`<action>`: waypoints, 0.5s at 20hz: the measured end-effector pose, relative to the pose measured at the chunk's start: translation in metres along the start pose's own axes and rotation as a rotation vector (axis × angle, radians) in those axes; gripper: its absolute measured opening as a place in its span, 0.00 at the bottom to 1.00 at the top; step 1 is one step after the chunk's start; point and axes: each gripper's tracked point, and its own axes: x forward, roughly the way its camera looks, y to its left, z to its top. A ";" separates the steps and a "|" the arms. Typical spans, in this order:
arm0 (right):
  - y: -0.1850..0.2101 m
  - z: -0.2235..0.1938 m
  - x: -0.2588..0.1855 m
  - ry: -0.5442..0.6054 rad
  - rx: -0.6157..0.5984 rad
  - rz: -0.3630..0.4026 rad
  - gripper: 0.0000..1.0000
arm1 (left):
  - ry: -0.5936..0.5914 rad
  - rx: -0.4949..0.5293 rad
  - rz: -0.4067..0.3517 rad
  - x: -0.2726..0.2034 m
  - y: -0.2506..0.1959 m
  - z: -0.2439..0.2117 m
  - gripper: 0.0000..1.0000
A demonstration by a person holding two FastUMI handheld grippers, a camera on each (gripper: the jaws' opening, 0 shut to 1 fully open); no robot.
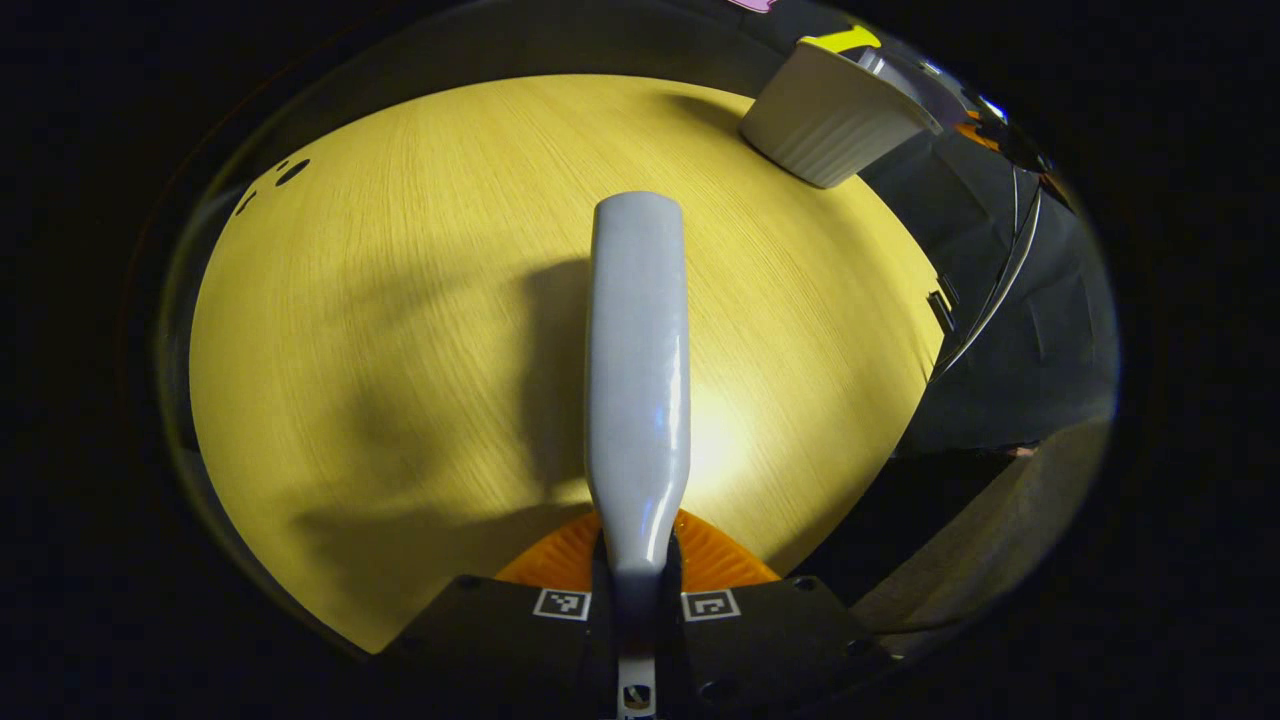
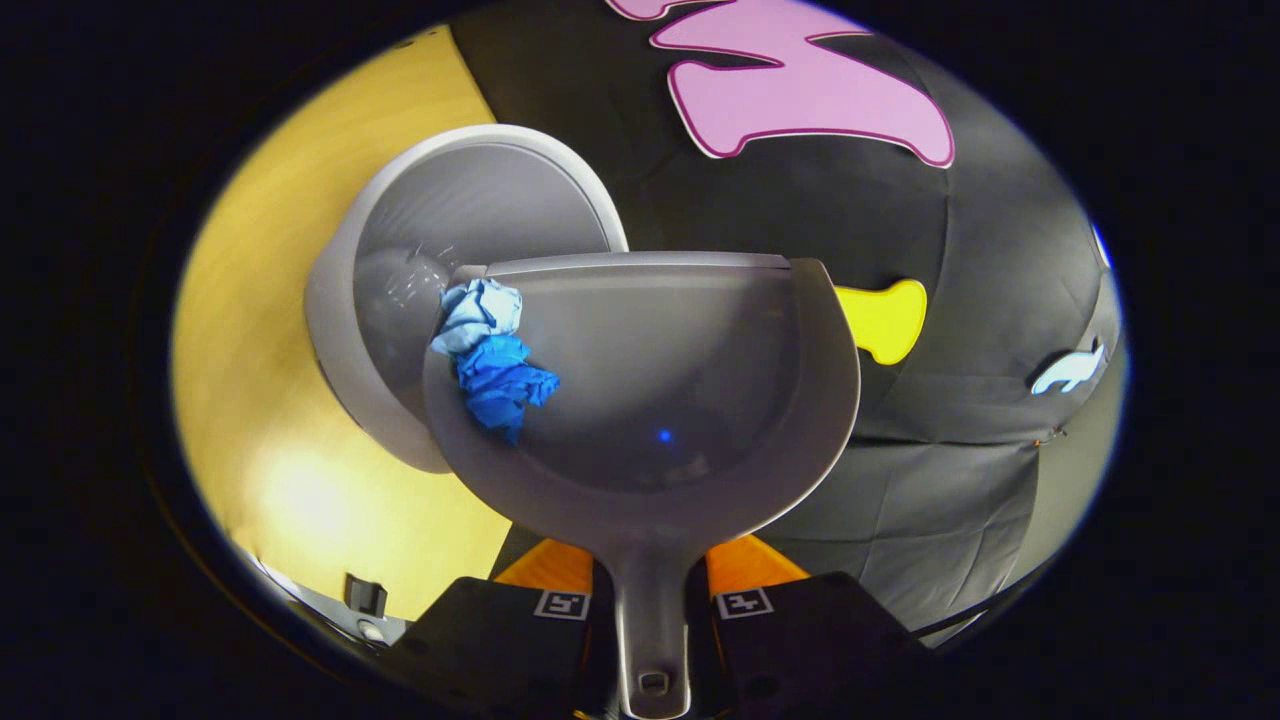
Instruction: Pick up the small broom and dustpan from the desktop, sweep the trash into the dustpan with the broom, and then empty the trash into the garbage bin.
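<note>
Clamped between the right gripper's (image 2: 650,610) fingers, the dustpan's handle (image 2: 650,620) runs forward into the dustpan (image 2: 680,400). Its left front corner hangs over the open garbage bin (image 2: 400,250), which stands on the wooden desktop (image 2: 260,300). A crumpled blue and white wad of trash (image 2: 490,360) sits at that corner, just at the bin's rim. In the left gripper view, the left gripper (image 1: 638,605) grips the broom (image 1: 638,370), which points out over the desktop toward the bin (image 1: 830,120), well apart.
</note>
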 end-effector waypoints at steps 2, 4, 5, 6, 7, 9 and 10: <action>0.002 0.003 -0.002 -0.001 -0.037 -0.003 0.31 | 0.003 0.002 -0.006 0.003 -0.001 -0.002 0.19; 0.008 0.016 0.001 -0.008 -0.091 0.014 0.30 | 0.002 -0.002 -0.017 0.003 -0.003 -0.003 0.19; 0.009 0.018 0.004 -0.002 -0.110 0.017 0.30 | 0.003 0.000 -0.021 0.003 -0.002 -0.003 0.19; 0.011 0.019 0.005 0.006 -0.126 0.022 0.31 | 0.005 0.002 -0.023 0.003 0.000 -0.003 0.19; 0.013 0.021 0.005 0.003 -0.136 0.024 0.30 | -0.007 0.001 -0.029 0.004 0.000 -0.002 0.19; 0.011 0.018 0.006 0.004 -0.123 0.020 0.30 | -0.012 -0.010 -0.034 0.003 -0.002 -0.001 0.18; 0.012 0.017 0.005 0.011 -0.116 0.022 0.31 | -0.014 -0.013 -0.032 0.003 -0.003 -0.001 0.19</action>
